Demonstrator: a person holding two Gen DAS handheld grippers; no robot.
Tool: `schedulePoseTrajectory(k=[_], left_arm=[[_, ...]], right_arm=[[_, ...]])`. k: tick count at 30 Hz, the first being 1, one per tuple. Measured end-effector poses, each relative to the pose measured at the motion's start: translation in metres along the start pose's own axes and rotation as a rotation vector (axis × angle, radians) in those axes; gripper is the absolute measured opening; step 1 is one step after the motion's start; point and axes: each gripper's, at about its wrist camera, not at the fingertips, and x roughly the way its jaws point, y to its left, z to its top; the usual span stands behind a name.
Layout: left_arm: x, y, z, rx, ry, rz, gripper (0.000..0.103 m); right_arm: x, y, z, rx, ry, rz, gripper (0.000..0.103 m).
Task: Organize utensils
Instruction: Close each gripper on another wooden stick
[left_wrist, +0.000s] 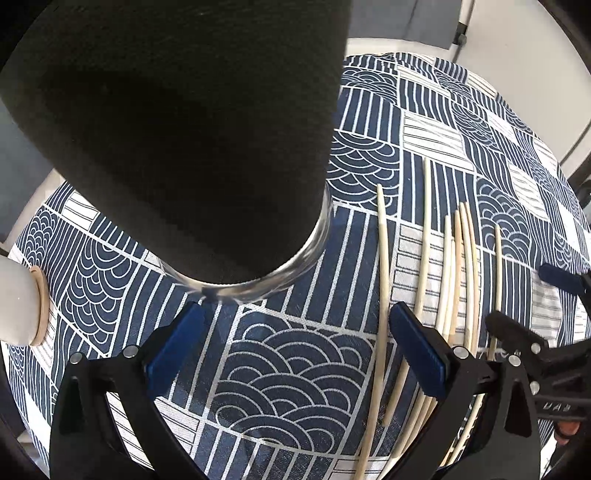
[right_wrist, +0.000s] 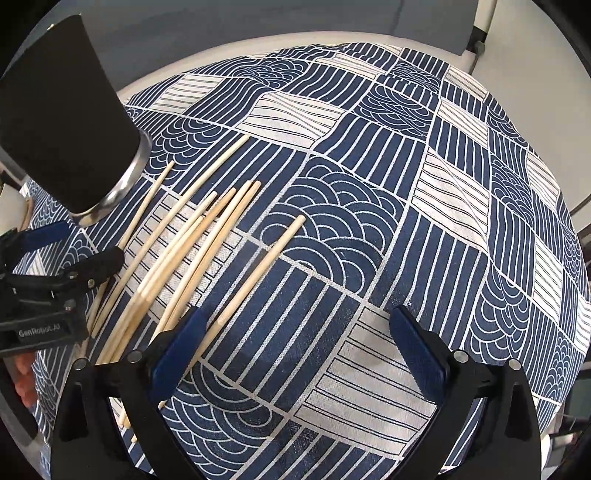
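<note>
Cup: the tall black cup stands on the cloth, left of the sticks.
Left gripper: wide open, holds nothing; keep it by the cup.
Sticks: the pile lies beside the cup.
Right gripper: wide open, empty; slide it left, pinch one stick.

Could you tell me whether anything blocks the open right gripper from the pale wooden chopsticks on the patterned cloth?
Nothing visible does: the right gripper hangs open over bare cloth, with the pale wooden chopsticks lying uncovered beside its left finger.
</note>
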Motion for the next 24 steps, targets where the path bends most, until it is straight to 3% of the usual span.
schedulePoseTrajectory(k=[11,16,19,21,24], left_arm=[[0.003,-0.001,0.003,-0.005,0.009,0.004,0.099],[-0.002,0.007,-0.001,-0.024,0.025,0.013,0.099],[-0.007,0.006,-0.006,-0.003,0.007,0.003,0.092],[-0.012,0.005,-0.01,0.012,-0.006,-0.006,0.079],[-0.017,0.008,-0.016,0.001,-0.057,-0.006,0.063]], right_arm=[[0.006,0.0,0.01,0.005,0.076,-0.001,0.097],[0.007,0.0,0.015,-0.054,0.099,0.013,0.093],[-0.003,-0.004,0.012,-0.075,0.076,0.022,0.068],[-0.008,-0.007,0.011,-0.084,0.075,0.027,0.044],[-0.013,-0.014,0.006,-0.095,0.076,0.03,0.025]])
